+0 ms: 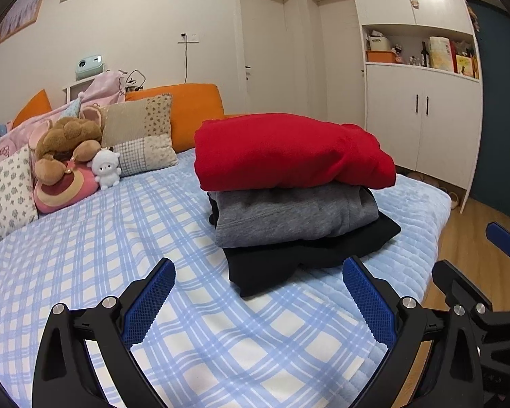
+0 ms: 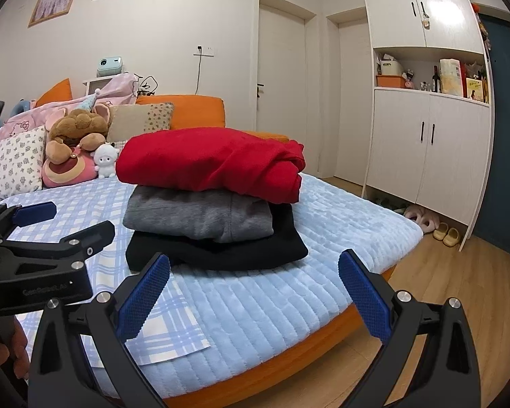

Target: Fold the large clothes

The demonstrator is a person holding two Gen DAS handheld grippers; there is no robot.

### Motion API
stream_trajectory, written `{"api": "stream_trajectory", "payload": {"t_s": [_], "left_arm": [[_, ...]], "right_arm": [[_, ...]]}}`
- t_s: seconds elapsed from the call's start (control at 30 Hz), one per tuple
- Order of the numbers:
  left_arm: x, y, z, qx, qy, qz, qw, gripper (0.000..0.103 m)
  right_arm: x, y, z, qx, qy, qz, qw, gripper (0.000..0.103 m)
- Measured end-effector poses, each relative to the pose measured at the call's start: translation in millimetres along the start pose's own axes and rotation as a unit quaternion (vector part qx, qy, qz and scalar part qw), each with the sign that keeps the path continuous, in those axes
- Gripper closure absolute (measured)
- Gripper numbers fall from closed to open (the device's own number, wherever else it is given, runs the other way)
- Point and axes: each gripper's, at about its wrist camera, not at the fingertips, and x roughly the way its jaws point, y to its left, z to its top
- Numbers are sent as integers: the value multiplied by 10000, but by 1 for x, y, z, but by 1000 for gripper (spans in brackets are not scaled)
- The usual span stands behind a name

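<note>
Three folded garments are stacked on the bed: a red one [image 1: 289, 151] on top, a grey one [image 1: 289, 216] under it, a black one [image 1: 306, 261] at the bottom. The stack also shows in the right wrist view, with the red garment [image 2: 207, 161], the grey garment [image 2: 197, 216] and the black garment [image 2: 221, 251]. My left gripper [image 1: 260, 272] is open and empty, just short of the stack. My right gripper [image 2: 255, 267] is open and empty, in front of the stack near the bed's edge. The left gripper [image 2: 44, 224] appears at the left of the right wrist view.
The bed has a blue plaid sheet [image 1: 102, 255] over a light blue quilted pad [image 2: 323, 238]. Pillows and plush toys [image 1: 71, 142] lie at its head. A white wardrobe [image 2: 431, 136] stands to the right, with slippers [image 2: 445, 233] on the wooden floor.
</note>
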Motion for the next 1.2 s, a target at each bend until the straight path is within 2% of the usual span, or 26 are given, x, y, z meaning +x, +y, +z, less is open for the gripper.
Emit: {"api": "stream_trajectory", "payload": {"t_s": [0.17, 0.37, 0.83, 1.03, 1.2], "left_arm": [[-5, 8, -4, -171, -20, 18, 9999, 3], [1, 15, -9, -328, 157, -127, 9993, 3], [-5, -2, -14, -19, -33, -54, 10000, 3], [-7, 9, -16, -501, -75, -215, 9985, 3], [-6, 11, -15, -515, -98, 105, 9986, 3]], "right_arm": [[3, -3, -4, 12, 10, 23, 10000, 5], [3, -8, -3, 40, 1, -26, 10000, 5], [4, -10, 5, -50, -84, -121, 9999, 5], [3, -10, 4, -68, -101, -143, 9998, 5], [1, -10, 4, -88, -124, -193, 9997, 5]]}}
